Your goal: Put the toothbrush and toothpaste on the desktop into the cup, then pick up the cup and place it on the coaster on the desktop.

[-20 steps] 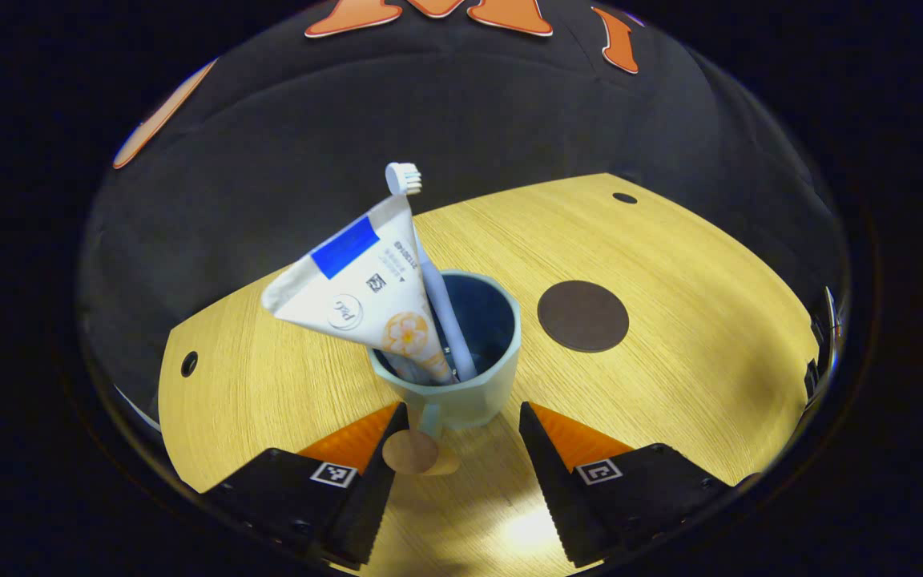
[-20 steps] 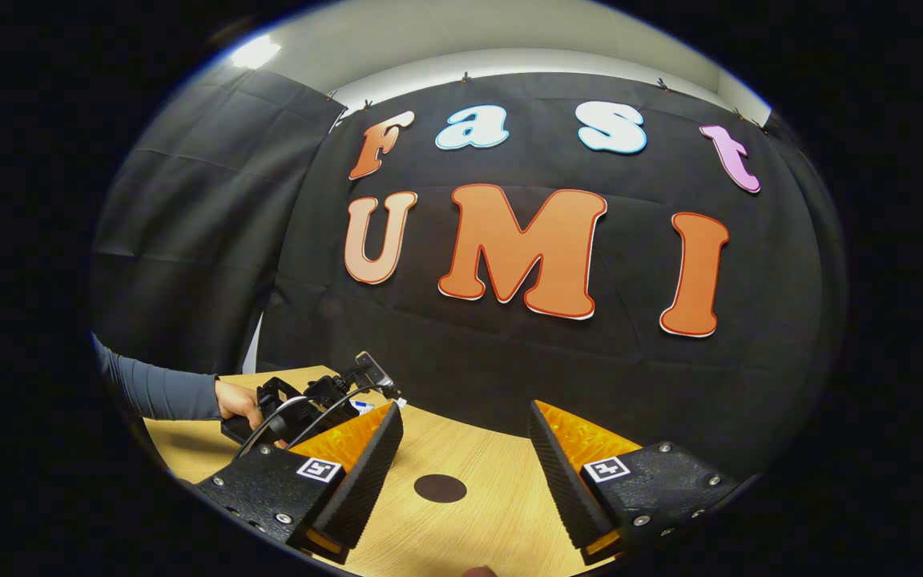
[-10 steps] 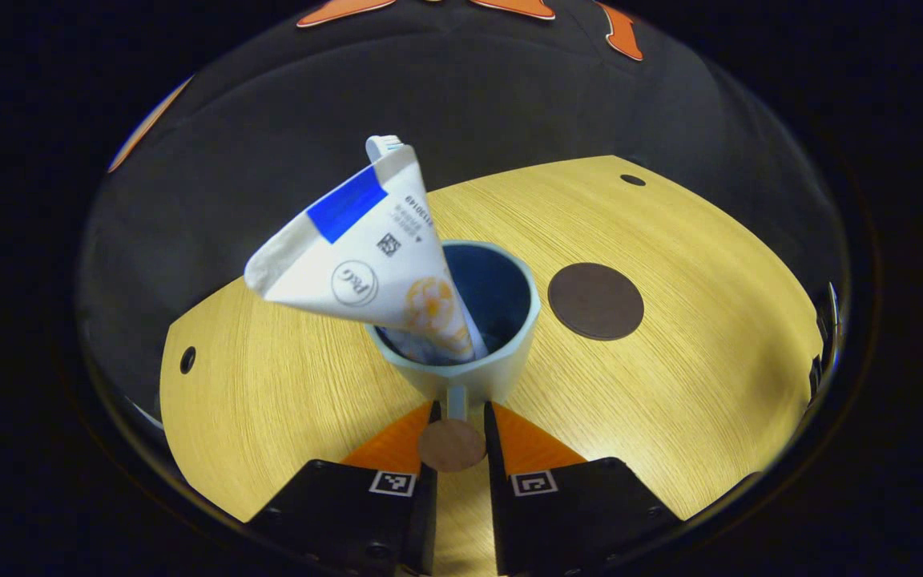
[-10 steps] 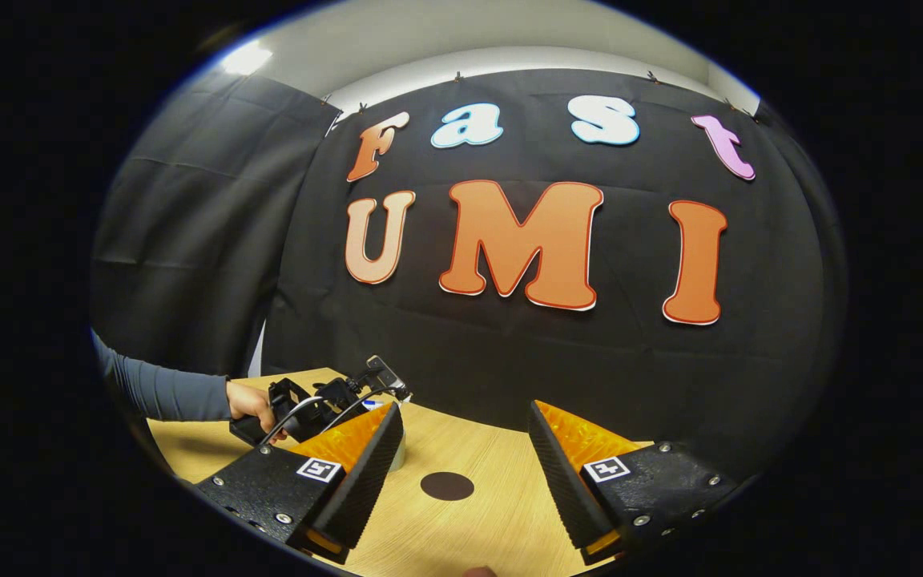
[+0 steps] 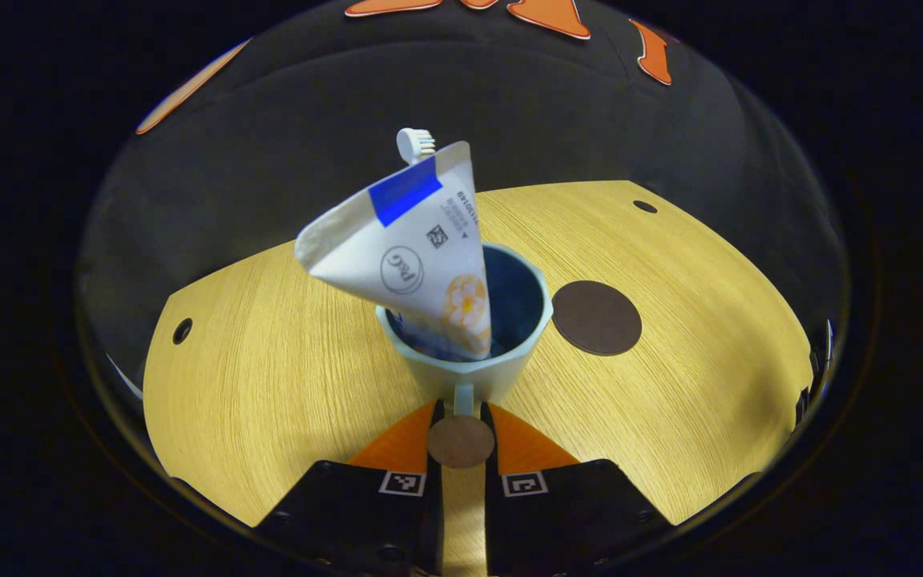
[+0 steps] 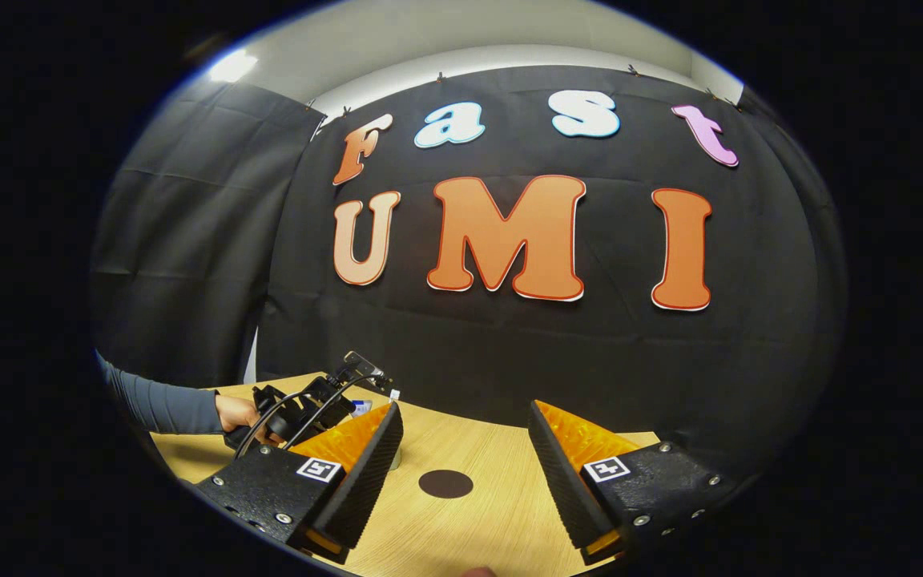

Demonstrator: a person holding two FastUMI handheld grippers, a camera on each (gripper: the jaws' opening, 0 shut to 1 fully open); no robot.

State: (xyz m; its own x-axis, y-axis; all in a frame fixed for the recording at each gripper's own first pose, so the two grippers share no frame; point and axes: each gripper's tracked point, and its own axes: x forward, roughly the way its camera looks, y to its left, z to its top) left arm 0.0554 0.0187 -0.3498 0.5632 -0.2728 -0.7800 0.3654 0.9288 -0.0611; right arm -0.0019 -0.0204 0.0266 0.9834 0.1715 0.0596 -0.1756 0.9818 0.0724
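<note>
Toothbrush point(image 5: 415, 144) and toothpaste point(image 5: 413, 248) already stand in the cup point(image 5: 469, 361). Left gripper point(image 5: 461, 429) jaws clamp its handle; the coaster point(image 5: 596, 317) just beside the cup awaits. Right gripper point(image 6: 461, 473) jaws gape, empty.

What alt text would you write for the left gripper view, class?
The left claw is shut on the handle of a pale green ceramic cup holding a white toothpaste tube and a white toothbrush. It stands on a light wooden desktop, beside a round dark coaster.

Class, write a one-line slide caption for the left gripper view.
Left gripper shut on the cup's handle, toothpaste and toothbrush inside, coaster beside it.
</note>
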